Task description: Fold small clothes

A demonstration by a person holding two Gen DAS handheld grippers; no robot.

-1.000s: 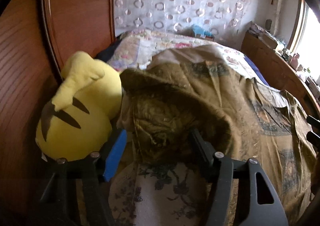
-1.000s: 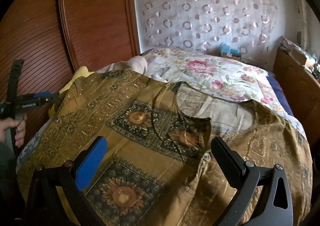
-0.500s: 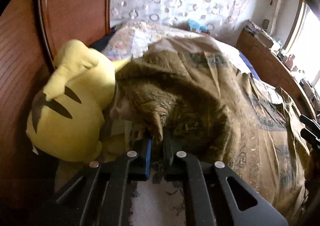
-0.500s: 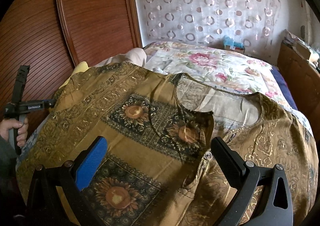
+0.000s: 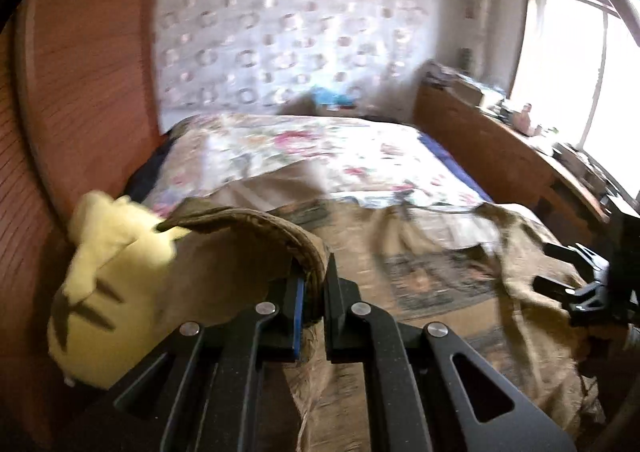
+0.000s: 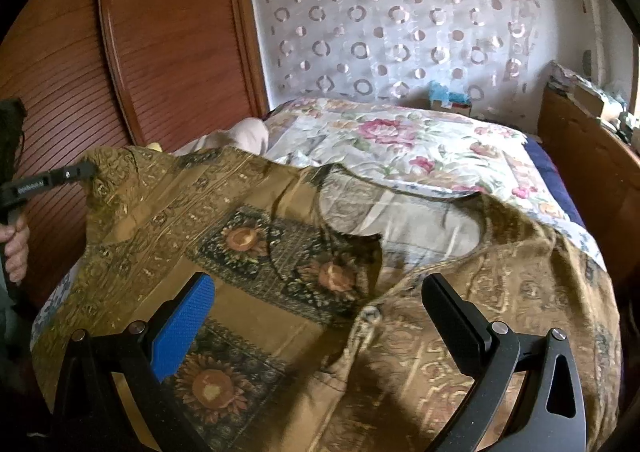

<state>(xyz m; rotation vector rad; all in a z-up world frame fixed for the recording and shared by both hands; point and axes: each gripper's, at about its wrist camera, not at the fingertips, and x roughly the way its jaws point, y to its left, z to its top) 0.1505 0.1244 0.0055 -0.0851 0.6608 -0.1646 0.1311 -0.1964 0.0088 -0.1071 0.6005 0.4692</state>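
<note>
Printed woven cloth shirt (image 6: 280,252); glossy ribbed wood wardrobe (image 6: 168,32); plush yellow toy (image 5: 104,292).

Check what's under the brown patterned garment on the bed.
Under the brown patterned garment, the floral bedspread shows beyond its far edge and at the near-left corner. The yellow plush toy peeks out beside the lifted edge. Everything beneath the middle is covered.
</note>
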